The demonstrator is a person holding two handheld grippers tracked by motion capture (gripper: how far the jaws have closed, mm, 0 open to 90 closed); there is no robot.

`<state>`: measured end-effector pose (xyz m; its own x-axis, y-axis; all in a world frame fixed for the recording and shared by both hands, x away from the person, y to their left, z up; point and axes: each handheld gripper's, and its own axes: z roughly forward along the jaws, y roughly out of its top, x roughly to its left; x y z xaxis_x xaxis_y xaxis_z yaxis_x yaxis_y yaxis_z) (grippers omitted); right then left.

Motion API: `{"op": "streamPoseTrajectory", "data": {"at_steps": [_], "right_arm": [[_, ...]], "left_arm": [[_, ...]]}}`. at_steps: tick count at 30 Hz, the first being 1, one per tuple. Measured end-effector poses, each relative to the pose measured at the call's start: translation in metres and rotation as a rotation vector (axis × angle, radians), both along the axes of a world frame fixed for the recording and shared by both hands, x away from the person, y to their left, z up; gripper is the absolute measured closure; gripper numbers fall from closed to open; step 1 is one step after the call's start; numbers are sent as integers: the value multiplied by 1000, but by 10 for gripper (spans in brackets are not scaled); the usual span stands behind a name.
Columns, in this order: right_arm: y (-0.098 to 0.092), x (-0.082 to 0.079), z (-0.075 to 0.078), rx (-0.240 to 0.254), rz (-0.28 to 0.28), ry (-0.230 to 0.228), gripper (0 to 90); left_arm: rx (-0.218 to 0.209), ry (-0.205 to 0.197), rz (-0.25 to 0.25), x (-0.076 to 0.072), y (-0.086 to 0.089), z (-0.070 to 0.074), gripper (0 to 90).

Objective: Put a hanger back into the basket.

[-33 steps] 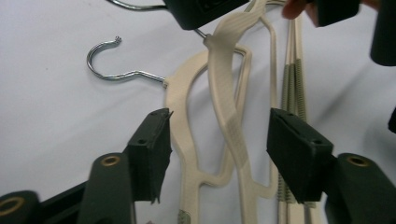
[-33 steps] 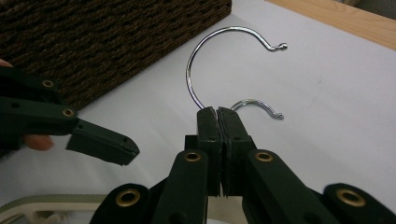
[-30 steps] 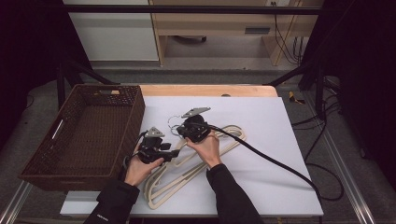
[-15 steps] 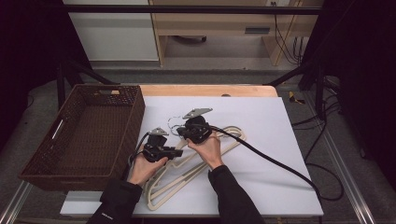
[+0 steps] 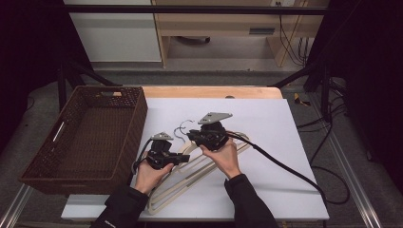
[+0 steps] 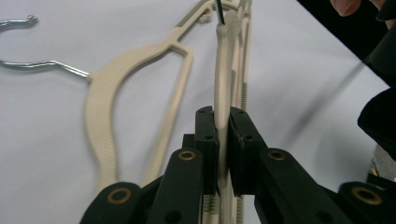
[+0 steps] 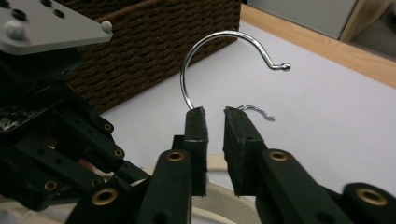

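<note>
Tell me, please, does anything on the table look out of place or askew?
Yes. The cream hangers lie in a crossed, overlapping pile on the white table, beside the wicker basket. One hanger stands on edge, clamped in the left gripper.

Light falls from above onto the white table point(image 5: 266, 142), which reads evenly bright in the high view, while the surroundings sink into near black. The wicker basket point(image 5: 85, 137) stays dim inside. In the left gripper view the nearest black jaws are soft and a blurred shadow streaks the sheet. The metal hook point(image 7: 219, 56) glints, perhaps from an overhead lamp
</note>
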<state>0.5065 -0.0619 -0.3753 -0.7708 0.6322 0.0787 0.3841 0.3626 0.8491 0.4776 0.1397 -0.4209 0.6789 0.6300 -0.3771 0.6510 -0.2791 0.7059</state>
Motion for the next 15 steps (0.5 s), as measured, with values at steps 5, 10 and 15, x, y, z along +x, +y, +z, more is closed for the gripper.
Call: {"op": "streamPoseTrajectory", "data": {"at_steps": [5, 10, 15], "right_arm": [[-31, -25, 10, 31, 10, -30, 656], [-58, -44, 12, 57, 21, -47, 567], [-104, -65, 10, 83, -69, -87, 412]], "left_arm": [[-20, -18, -51, -18, -8, 11, 860], [-21, -38, -56, -27, -13, 17, 861], [-31, -70, -68, -35, -13, 30, 862]]}}
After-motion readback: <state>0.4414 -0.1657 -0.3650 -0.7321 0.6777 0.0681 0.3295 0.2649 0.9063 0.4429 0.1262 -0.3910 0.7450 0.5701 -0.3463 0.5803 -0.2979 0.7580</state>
